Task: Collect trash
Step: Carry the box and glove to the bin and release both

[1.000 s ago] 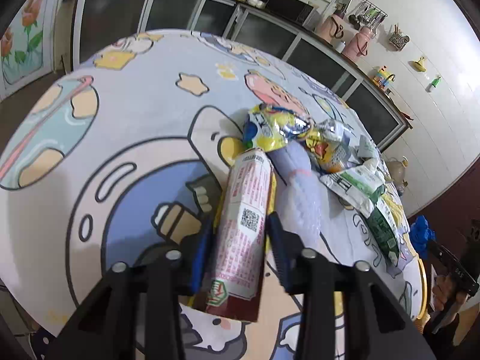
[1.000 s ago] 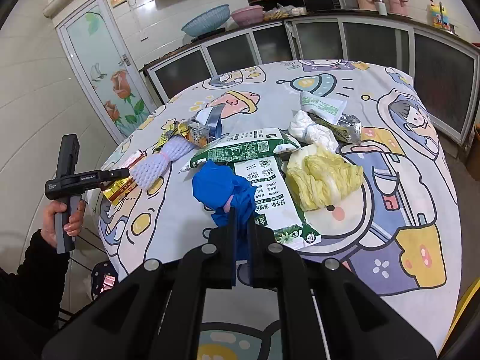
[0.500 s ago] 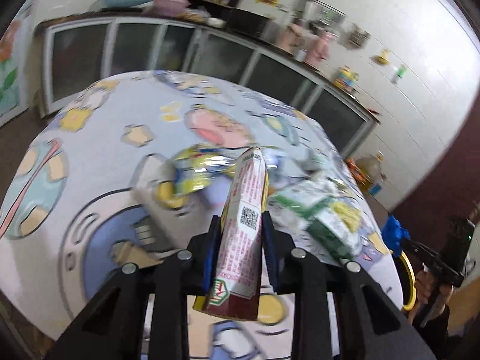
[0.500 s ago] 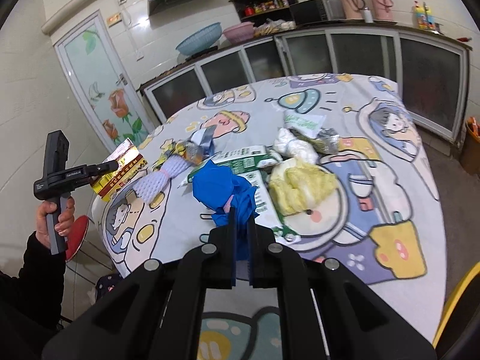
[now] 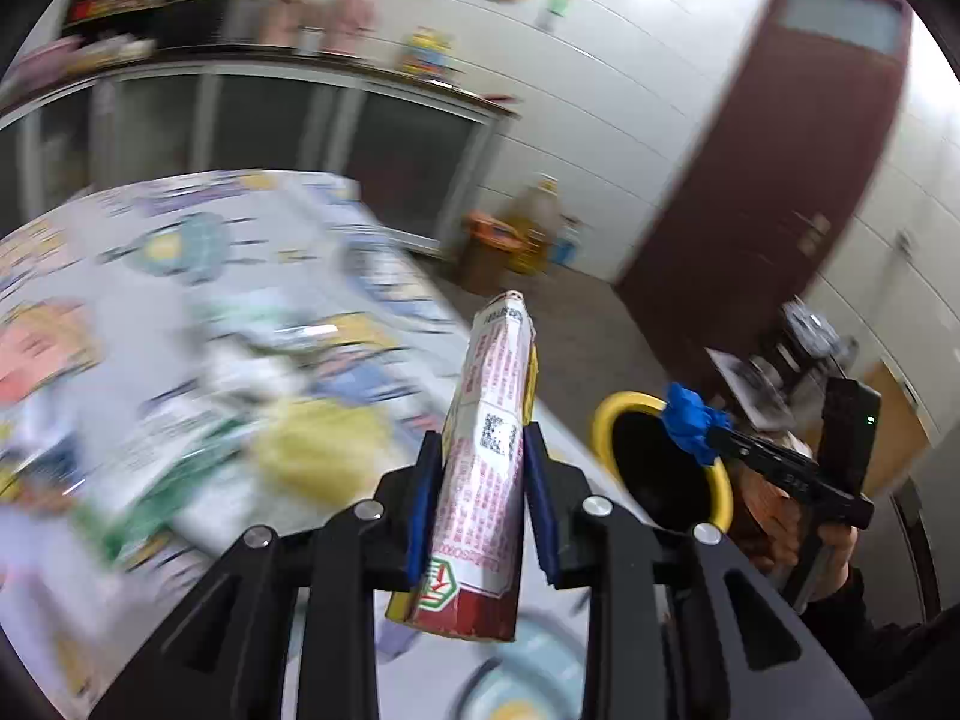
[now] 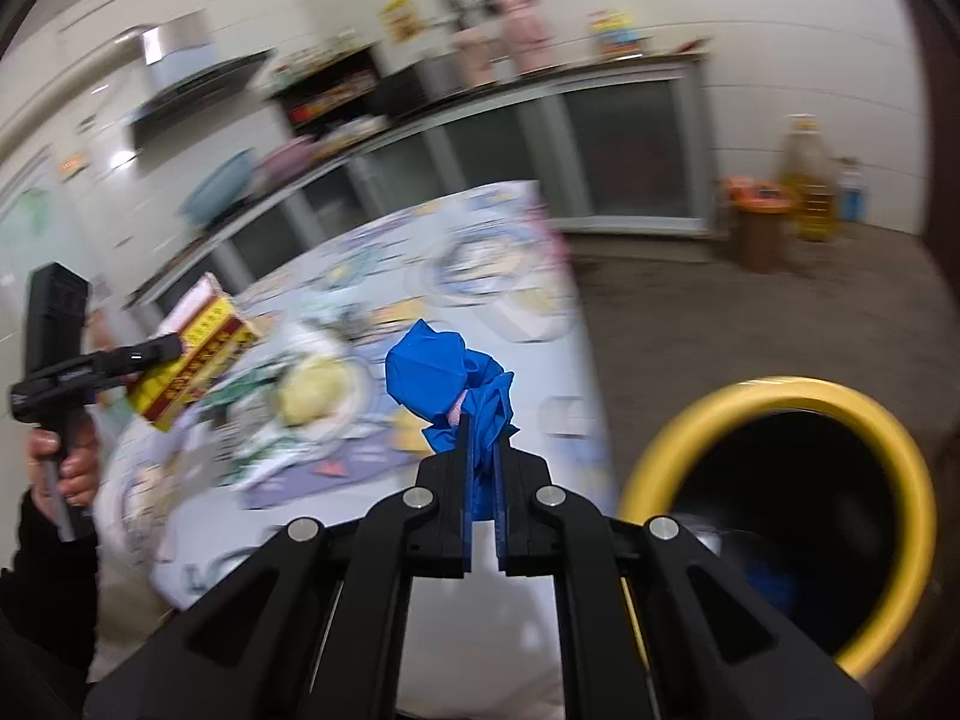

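Observation:
My left gripper is shut on a flattened pink and red carton, held in the air above the table edge. It also shows in the right wrist view, yellow side out. My right gripper is shut on a crumpled blue bag; in the left wrist view the blue bag hangs over the mouth of a yellow-rimmed bin. In the right wrist view the bin is close on the right, dark inside.
The round table with a cartoon cloth holds several wrappers and a yellow crumpled bag, all blurred. Cabinets line the far wall. A small stool and bottles stand on the floor. A dark red door is on the right.
Both grippers swung right, away from the table and towards the yellow-rimmed bin, each keeping its load. The bin has come into both views; the blue bag is now over its mouth.

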### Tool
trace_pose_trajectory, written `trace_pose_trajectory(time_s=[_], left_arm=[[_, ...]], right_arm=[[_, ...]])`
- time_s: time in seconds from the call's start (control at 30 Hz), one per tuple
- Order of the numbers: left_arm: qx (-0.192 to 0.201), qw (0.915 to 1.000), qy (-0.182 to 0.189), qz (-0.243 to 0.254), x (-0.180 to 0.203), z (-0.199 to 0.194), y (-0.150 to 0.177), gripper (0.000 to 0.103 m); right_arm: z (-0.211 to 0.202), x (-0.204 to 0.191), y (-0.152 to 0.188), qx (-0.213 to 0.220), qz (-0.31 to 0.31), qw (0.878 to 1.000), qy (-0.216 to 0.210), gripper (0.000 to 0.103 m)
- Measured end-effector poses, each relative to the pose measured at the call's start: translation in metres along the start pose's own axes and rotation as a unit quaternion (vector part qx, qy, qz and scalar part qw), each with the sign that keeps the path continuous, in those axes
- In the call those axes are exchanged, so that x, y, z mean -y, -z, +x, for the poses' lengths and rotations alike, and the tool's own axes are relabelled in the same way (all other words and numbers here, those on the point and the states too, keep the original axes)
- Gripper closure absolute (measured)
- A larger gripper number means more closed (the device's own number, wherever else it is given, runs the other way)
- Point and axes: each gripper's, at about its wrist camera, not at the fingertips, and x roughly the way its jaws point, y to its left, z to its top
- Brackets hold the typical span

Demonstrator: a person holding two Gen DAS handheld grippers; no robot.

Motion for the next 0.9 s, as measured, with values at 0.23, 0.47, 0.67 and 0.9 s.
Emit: trace_pose_trajectory(time_s=[0.23, 0.47, 0.67, 0.9], left_arm=[[-0.066, 0.9917, 0.096, 0.054, 0.091, 0.106, -0.019, 0.078], [-0.114, 0.9812, 0.137, 0.074, 0.147, 0.184, -0.009, 0.077], [-0.136, 0.9787, 0.135, 0.073, 0.172, 0.231, 0.001, 0.071], [-0.125, 0.9801, 0.142, 0.061, 0.184, 0.241, 0.002, 0.028]], right_arm=[[-0.029, 0.079, 0.02, 0.014, 0.066, 0.993, 0.094, 0.097], [-0.023, 0.118, 0.041, -0.002, 0.104, 0.986, 0.129, 0.097], [-0.014, 0.146, 0.051, -0.017, 0.136, 0.978, 0.158, 0.096], [-0.015, 0.171, 0.055, -0.033, 0.169, 0.966, 0.191, 0.065]])
